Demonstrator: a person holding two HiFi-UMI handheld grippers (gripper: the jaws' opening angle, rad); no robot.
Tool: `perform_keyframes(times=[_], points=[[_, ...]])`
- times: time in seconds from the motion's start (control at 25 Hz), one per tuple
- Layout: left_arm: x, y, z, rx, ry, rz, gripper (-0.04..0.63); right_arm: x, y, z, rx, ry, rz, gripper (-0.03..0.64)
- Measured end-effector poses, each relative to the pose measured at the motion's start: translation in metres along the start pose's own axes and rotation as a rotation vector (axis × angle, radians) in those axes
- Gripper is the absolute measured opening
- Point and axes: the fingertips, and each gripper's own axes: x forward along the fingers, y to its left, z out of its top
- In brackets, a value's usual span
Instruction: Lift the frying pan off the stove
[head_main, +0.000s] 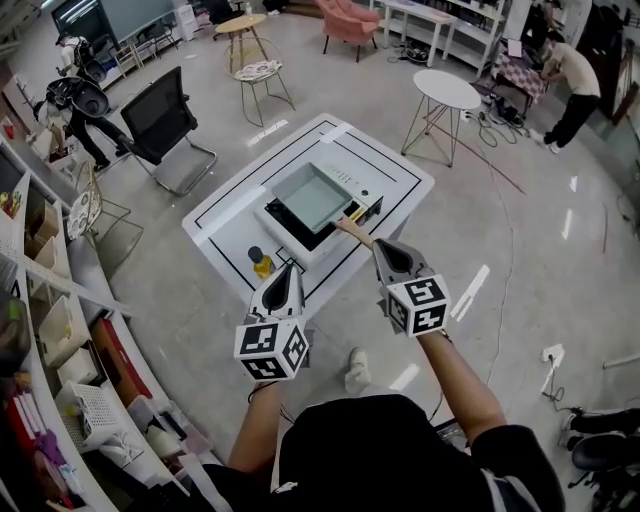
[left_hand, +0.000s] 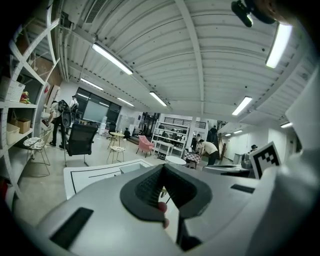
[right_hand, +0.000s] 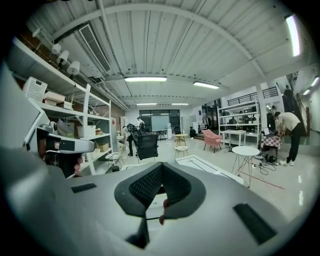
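1. The frying pan is square and grey-green. It sits on the stove, which stands on the white table with black lines.
2. The pan's inside shows only its plain pale floor. Its yellowish handle points toward the person.
3. A small yellow bottle with a dark cap stands on the table just beside the stove's near left corner, apart from the pan.
4. The left gripper hangs over the table's near edge, close to the bottle. Its jaws are together with nothing between them.
5. The right gripper has its jaws closed on nothing. In the head view its tip lies at the end of the handle, but I cannot tell whether it touches.
6. On the shelves at the left are an open cardboard box and a white slotted basket. What they hold cannot be made out.
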Motion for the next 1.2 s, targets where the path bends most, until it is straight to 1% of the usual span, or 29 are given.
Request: perform_keyframes(times=[0.32, 0.52, 0.76, 1.0, 1.04, 1.12, 1.2], points=[[0.049, 0.004, -0.004, -0.018, 0.024, 0.034, 0.009, 0.043, -0.032, -0.011, -0.006, 0.07, 0.041, 0.0], [0.074, 0.004, -0.007, -0.025, 0.035, 0.048, 0.009, 0.071, -0.049, -0.021, -0.026, 0.132, 0.072, 0.001], [0.096, 0.011, -0.01, -0.04, 0.038, 0.079, 0.009, 0.1, -0.057, -0.043, -0.061, 0.23, 0.109, 0.002], [0.108, 0.022, -0.012, -0.042, 0.045, 0.105, 0.009, 0.127, -0.057, -0.063, -0.075, 0.323, 0.158, 0.004], [0.109, 0.026, -0.013, -0.044, 0.047, 0.112, 0.009, 0.132, -0.055, -0.067, -0.075, 0.344, 0.172, 0.022], [0.112, 0.031, -0.014, -0.05, 0.051, 0.127, 0.009, 0.141, -0.051, -0.077, -0.073, 0.391, 0.205, 0.092], [0.114, 0.035, -0.015, -0.054, 0.053, 0.135, 0.009, 0.146, -0.048, -0.085, -0.079, 0.434, 0.221, 0.118]])
